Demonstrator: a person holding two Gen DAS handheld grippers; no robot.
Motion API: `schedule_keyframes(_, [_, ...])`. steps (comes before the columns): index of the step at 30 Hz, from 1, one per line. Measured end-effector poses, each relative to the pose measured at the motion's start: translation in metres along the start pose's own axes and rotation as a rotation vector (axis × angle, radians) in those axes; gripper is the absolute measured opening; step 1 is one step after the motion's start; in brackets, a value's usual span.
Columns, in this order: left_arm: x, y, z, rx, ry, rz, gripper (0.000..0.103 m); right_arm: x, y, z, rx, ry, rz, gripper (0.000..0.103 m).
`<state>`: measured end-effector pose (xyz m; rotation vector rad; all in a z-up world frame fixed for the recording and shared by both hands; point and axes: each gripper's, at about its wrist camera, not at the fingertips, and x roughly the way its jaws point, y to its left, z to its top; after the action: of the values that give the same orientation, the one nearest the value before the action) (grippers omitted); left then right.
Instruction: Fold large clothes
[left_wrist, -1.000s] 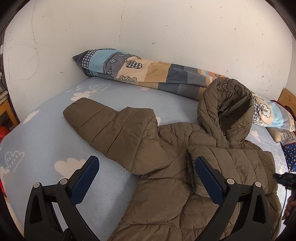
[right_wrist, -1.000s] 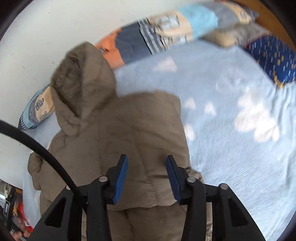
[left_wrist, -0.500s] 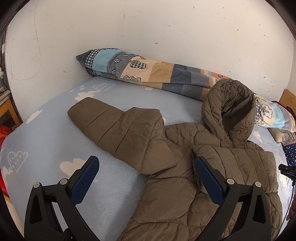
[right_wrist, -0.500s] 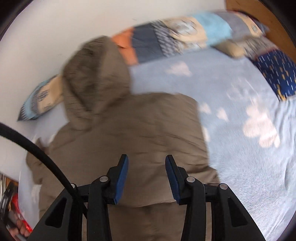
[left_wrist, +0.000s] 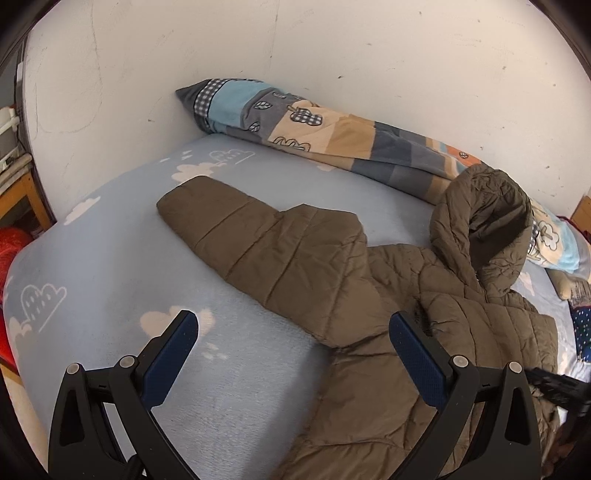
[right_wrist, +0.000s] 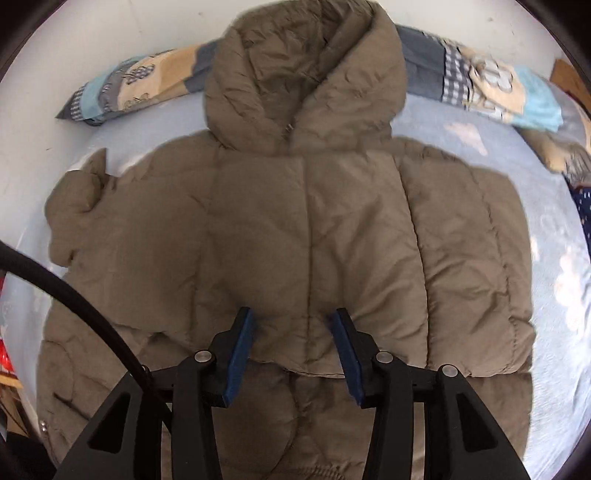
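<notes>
An olive-brown quilted hooded jacket (left_wrist: 388, 291) lies on the light blue bed. In the left wrist view its left sleeve (left_wrist: 236, 225) stretches out flat toward the far left and the hood (left_wrist: 484, 218) rests near the quilt. My left gripper (left_wrist: 293, 349) is open and empty, hovering above the sleeve's armpit. In the right wrist view the jacket (right_wrist: 295, 229) fills the frame, its right sleeve folded across the chest. My right gripper (right_wrist: 293, 341) is open over the folded sleeve's lower edge, holding nothing.
A rolled patchwork quilt (left_wrist: 332, 133) lies along the white wall (left_wrist: 332, 48). The blue cloud-print sheet (left_wrist: 92, 277) lies under the jacket. A wooden stool (left_wrist: 22, 192) and something red (left_wrist: 11, 243) stand left of the bed. A dark blue pillow (right_wrist: 583, 206) lies at the right.
The left gripper's view has shifted left, so the sleeve sits more central. The right gripper has swung left to sit over the middle of the jacket.
</notes>
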<state>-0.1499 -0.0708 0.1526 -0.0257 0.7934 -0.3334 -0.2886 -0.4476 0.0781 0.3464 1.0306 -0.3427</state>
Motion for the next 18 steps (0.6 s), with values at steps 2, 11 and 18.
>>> schedule_keyframes(2, [0.003, 0.007, 0.004, -0.008, 0.013, 0.002, 0.103, -0.023, 0.002, 0.003, 0.009, -0.051, 0.038, 0.049])
schedule_keyframes(11, [0.018, 0.056, 0.019, -0.137, 0.044, 0.036, 0.103, -0.143, 0.007, -0.03, 0.083, -0.313, 0.064, 0.066])
schedule_keyframes(18, [0.045, 0.089, 0.024, -0.206, 0.107, 0.051, 0.103, -0.132, 0.009, -0.047, 0.044, -0.318, -0.007, 0.07])
